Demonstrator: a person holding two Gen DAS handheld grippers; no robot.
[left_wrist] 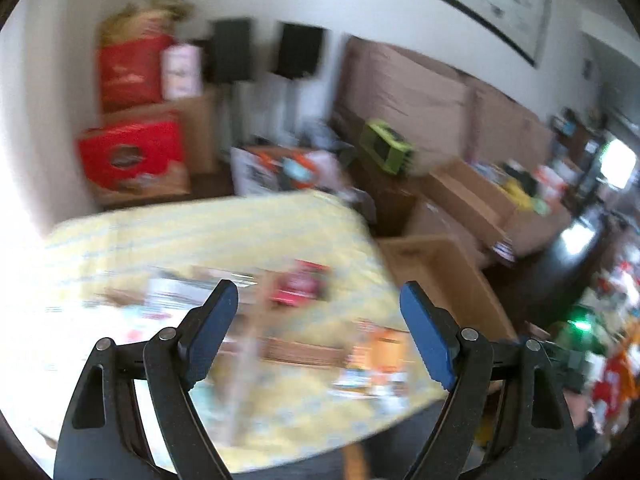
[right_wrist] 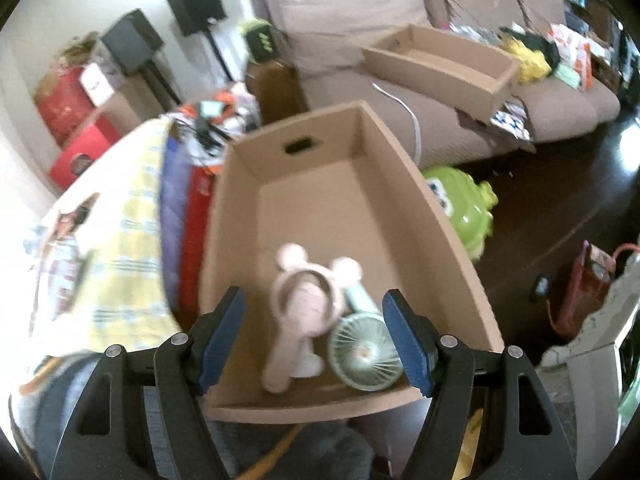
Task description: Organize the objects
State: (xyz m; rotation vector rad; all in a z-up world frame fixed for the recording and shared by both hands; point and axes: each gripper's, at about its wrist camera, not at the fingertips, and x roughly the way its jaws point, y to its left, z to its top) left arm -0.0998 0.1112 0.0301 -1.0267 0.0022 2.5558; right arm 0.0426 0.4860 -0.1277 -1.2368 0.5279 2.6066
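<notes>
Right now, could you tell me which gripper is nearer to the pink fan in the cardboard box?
Right. The right gripper hangs open just above the pink fan; the left gripper is over the table.

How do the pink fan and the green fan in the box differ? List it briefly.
The pink fan has round ears and its handle points toward the camera; the green fan has none, and its handle points away. Pink partly overlaps green. Both are small handheld fans lying in the cardboard box.
</notes>
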